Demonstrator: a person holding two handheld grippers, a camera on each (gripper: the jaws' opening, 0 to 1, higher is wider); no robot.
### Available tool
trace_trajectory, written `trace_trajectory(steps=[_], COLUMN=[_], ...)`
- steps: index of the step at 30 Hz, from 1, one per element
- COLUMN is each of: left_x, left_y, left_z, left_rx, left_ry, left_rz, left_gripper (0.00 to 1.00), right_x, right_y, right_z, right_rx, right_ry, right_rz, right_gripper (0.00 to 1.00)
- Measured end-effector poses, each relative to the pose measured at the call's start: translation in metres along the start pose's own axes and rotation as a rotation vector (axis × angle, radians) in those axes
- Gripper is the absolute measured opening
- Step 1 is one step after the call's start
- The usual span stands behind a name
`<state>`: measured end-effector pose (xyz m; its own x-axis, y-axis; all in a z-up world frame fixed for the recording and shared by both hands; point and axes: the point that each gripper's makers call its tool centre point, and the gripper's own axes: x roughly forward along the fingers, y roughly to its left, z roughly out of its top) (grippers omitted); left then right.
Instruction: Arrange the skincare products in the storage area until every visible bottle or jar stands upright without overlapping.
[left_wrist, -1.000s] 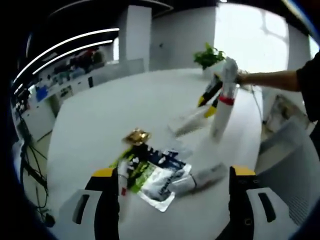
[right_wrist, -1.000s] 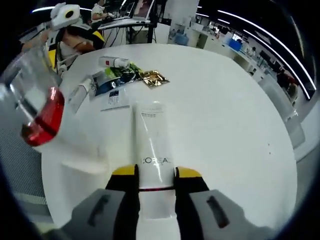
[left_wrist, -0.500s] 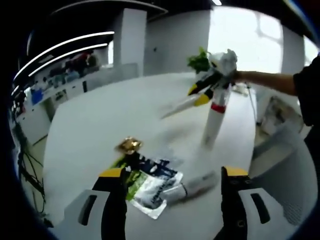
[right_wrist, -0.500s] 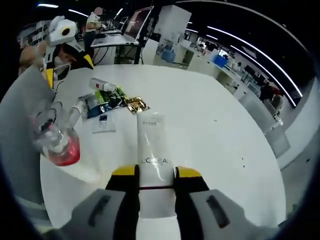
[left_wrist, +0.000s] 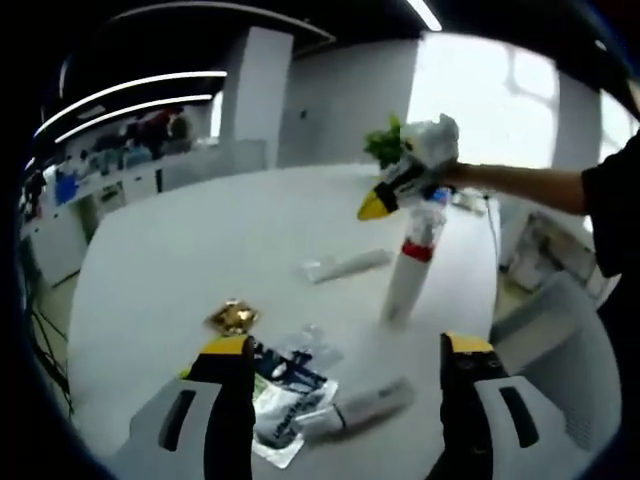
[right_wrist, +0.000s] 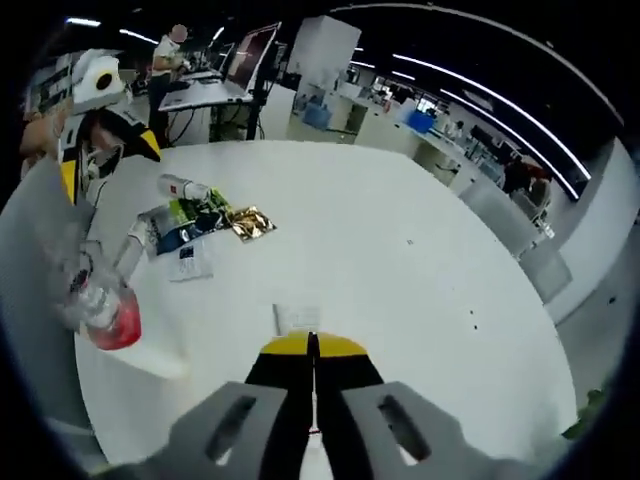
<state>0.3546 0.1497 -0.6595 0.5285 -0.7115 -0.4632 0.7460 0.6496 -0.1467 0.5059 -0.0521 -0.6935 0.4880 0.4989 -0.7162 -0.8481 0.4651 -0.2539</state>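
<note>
My left gripper (left_wrist: 345, 395) is open and hovers over the near part of the round white table (left_wrist: 190, 240). Just beyond its jaws lie a pile of sachets (left_wrist: 285, 390), a gold sachet (left_wrist: 232, 317) and a small bottle (left_wrist: 365, 405) on its side. Farther off a tall clear bottle with a red band (left_wrist: 410, 270) stands upright, and a white tube (left_wrist: 345, 265) lies flat to its left. My right gripper (left_wrist: 395, 190) hangs above that bottle with its jaws shut. In the right gripper view the gripper (right_wrist: 312, 348) is shut with the white tube (right_wrist: 297, 318) just past its tips and the red-band bottle (right_wrist: 100, 310) at the left.
A potted plant (left_wrist: 385, 140) stands at the table's far edge. A person's arm (left_wrist: 530, 185) reaches in from the right. In the right gripper view the sachets (right_wrist: 185, 230), gold sachet (right_wrist: 250, 222) and small bottle (right_wrist: 180, 187) lie near the left gripper (right_wrist: 95, 110). Grey chairs (right_wrist: 510, 215) ring the table.
My right gripper has let go of the white tube, which now lies flat on the table, and its jaws have shut. The left gripper stays open; its view has pulled back.
</note>
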Motion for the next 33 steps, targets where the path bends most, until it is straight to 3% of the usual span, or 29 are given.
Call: trace_trajectory(steps=[1,2,7,8,9,13,17,27,28,33], left_x=[0.000,0.000,-0.001,-0.001,-0.001,-0.003,-0.006,-0.025,-0.026,-0.031], left_y=[0.000,0.000,-0.001,-0.001,-0.001,0.002,0.005,0.014,0.015,0.019], left_z=[-0.001,-0.002,-0.007,-0.008,-0.009,-0.011,-0.009,-0.009,-0.009,-0.012], left_rx=[0.000,-0.002,-0.007,-0.011,-0.018,-0.031,-0.038,-0.050,-0.053,-0.073], left_ry=[0.002,0.003,0.018,0.016,0.018,0.023,0.013,0.011,0.010,0.015], left_rz=[0.000,0.000,-0.004,-0.005,-0.006,0.012,0.028,0.059,0.063,0.083], left_gripper=[0.72,0.73,0.73,0.74,0.74,0.76,0.79,0.81,0.82,0.84], right_x=[0.002,-0.003,-0.013,-0.004,-0.003,0.000,0.009,0.041,0.038,0.051], right_y=[-0.001,0.000,0.030,0.024,0.020,0.016,0.008,-0.008,0.005,0.008], right_z=[-0.003,-0.003,-0.014,-0.027,-0.032,-0.037,-0.044,-0.053,-0.052,-0.062], right_rx=[0.003,-0.057,-0.047,0.047,0.058,0.089,0.062,0.049,0.052,0.050], right_ry=[-0.004,0.003,0.053,0.051,0.066,0.092,0.130,0.209,0.219,0.273], right_rz=[0.000,-0.066,-0.049,0.025,0.028,0.048,0.043,0.071,0.076,0.117], right_gripper=[0.01,0.01,0.01,0.01,0.03,0.21,0.34,0.46,0.45,0.48])
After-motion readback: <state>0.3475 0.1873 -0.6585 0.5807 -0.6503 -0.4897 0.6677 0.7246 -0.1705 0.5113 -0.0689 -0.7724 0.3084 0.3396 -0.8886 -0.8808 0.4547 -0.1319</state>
